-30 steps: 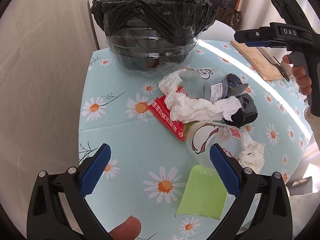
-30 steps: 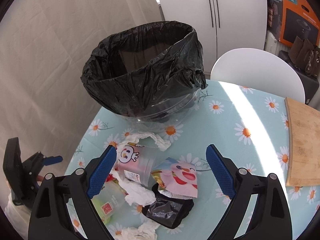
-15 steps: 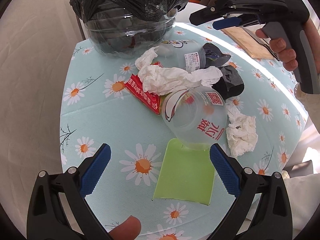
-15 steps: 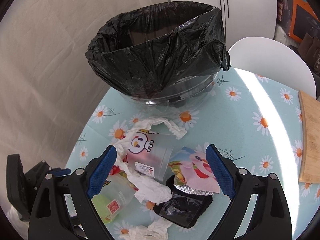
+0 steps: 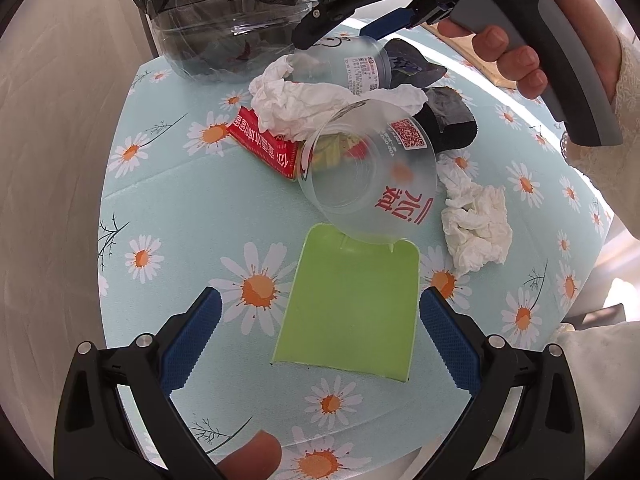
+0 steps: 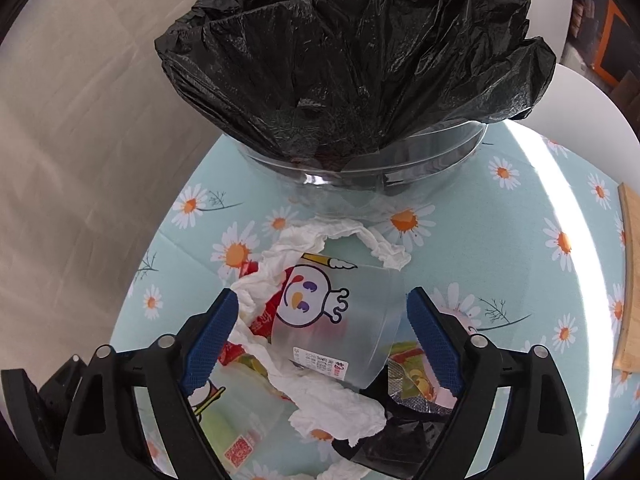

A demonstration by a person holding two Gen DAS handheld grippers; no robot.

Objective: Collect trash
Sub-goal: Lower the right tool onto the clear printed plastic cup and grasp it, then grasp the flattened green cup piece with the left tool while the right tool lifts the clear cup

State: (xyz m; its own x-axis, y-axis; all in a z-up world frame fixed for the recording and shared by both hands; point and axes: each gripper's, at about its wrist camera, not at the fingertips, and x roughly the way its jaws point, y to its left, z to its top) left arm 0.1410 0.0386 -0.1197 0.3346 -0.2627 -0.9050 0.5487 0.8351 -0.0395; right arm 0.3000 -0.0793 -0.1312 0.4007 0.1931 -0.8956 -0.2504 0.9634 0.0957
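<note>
the right gripper [image 6: 322, 338] hangs wide open, its fingers astride a frosted clear plastic cup with a cartoon face [image 6: 340, 320]. the left gripper [image 5: 318, 338] gapes empty over a flat green card [image 5: 348, 308].

right claw [image 6: 322, 330] spread wide | straddles cartoon cup [image 6: 340, 320] | bin [image 6: 360, 80] beyond

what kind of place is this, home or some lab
Most likely a home dining or kitchen corner. A round table with a daisy-print tablecloth holds a bin lined with a black trash bag, a wooden cutting board lies at its edge, and a white chair stands behind.
</note>
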